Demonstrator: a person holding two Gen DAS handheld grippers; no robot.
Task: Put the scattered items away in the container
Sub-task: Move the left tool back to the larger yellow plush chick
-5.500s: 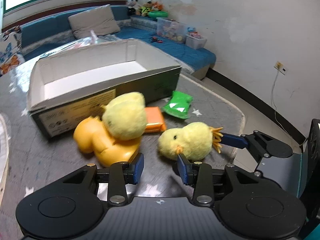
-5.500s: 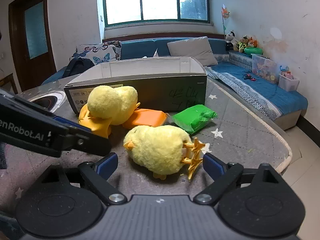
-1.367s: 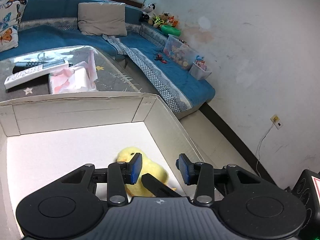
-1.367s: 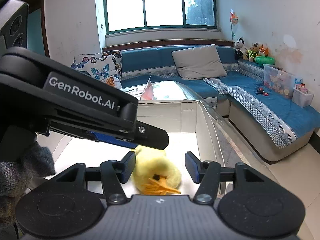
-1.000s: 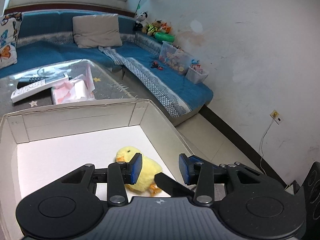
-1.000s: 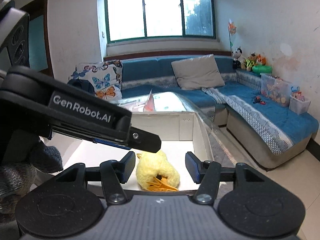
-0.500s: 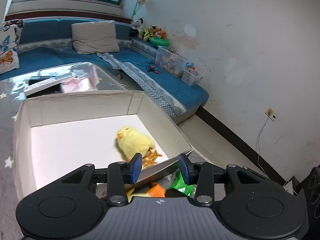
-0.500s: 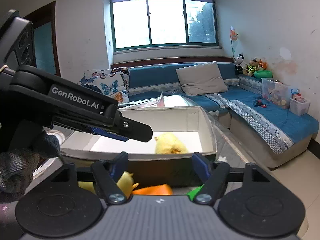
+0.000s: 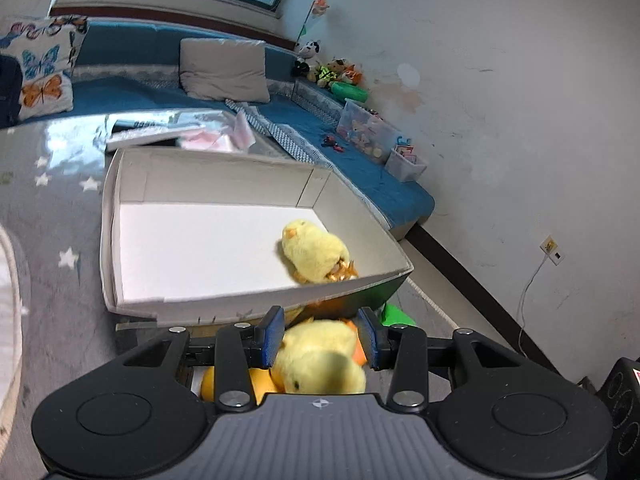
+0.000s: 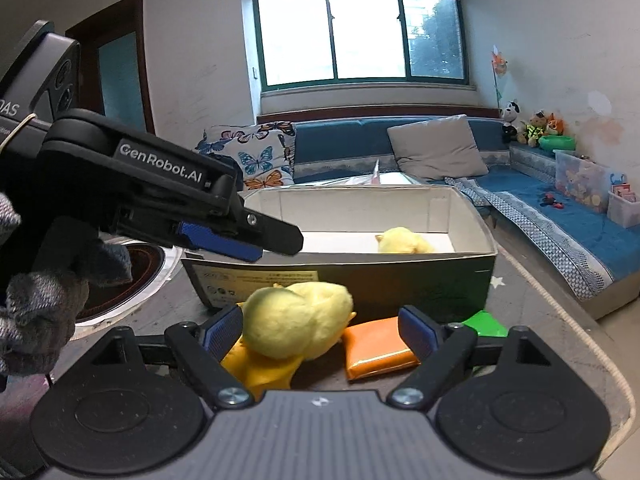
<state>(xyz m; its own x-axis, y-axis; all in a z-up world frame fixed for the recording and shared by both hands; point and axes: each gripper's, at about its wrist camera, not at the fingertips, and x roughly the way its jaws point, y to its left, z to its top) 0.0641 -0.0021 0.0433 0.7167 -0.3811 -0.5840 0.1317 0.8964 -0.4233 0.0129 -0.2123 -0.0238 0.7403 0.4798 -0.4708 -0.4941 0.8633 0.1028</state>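
- 1 plush chick (image 9: pixel 314 250) lies inside the cardboard box (image 9: pixel 112 216), near its right wall; from the right wrist view only its top shows.
- A second plush chick (image 10: pixel 296 324) lies on the bench (image 9: pixel 56 240) before the box, atop an orange duck (image 10: pixel 256 368), partly hidden.
- Orange packet (image 10: pixel 376 348) and green packet (image 10: pixel 486 324) lie beside it, the green cut off.
- Left tool (image 9: pixel 322 336): released, gripping nothing.
- Right tool (image 10: pixel 320 330): jaws opening, straddling the chick, not pressing.

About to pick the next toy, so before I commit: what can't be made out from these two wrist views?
- Green packet: both views, mostly behind the right tongs' finger and the box.
- Orange duck toy: covered by the plush chick lying on it.
- Plush chick in the box: right view, lower half behind the box wall.
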